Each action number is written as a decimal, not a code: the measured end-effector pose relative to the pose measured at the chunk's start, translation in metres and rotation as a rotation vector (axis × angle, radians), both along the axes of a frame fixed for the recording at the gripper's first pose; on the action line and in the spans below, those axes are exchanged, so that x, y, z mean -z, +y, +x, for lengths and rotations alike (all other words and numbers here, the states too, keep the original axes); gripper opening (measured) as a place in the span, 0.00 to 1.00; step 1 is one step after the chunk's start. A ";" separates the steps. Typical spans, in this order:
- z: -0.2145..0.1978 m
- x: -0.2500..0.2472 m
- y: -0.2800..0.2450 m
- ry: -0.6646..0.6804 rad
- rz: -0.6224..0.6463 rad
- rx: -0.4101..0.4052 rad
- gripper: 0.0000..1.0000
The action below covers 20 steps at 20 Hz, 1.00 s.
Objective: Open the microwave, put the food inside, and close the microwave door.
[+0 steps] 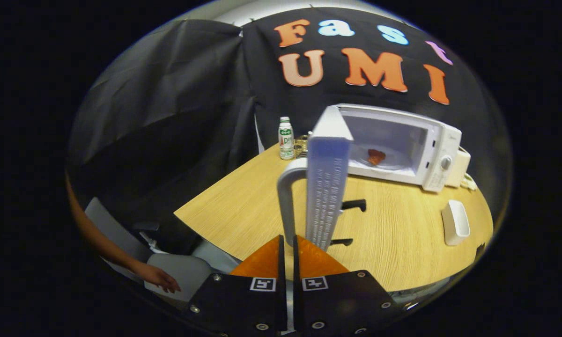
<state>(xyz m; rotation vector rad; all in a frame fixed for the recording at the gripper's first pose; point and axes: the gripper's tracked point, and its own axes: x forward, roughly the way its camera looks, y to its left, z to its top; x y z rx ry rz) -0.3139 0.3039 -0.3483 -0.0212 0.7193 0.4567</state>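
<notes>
The claw (pixel 286 248) is nearly closed, pinching the door handle (pixel 286 196) at 12 o'clock to swing the microwave (pixel 421 145) door (pixel 325 187) shut; food (pixel 376 157) sits inside.

The bottle's (pixel 286 138) label and the microwave door's (pixel 327 187) embossed lettering are too small to read.

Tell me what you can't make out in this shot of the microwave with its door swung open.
- Door handle, gripper view: its lower end runs down between the fingers of the gripper, which stand nearly closed around it; actual pressing contact is hidden.
- Food on the plate inside the microwave: too small to identify.
- Bottle label: too small to read.
- Items behind the bottle: partly hidden by the open door.
- White dish: contents not visible from this angle.
</notes>
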 end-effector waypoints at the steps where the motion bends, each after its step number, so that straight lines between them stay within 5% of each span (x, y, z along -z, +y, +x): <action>1: 0.000 -0.003 0.010 -0.023 0.002 -0.038 0.06; 7: 0.028 -0.004 0.040 -0.055 0.035 -0.068 0.06; 12: 0.055 0.008 0.028 -0.024 0.035 0.034 0.01; 20: 0.087 0.025 -0.070 -0.033 -0.091 0.221 0.02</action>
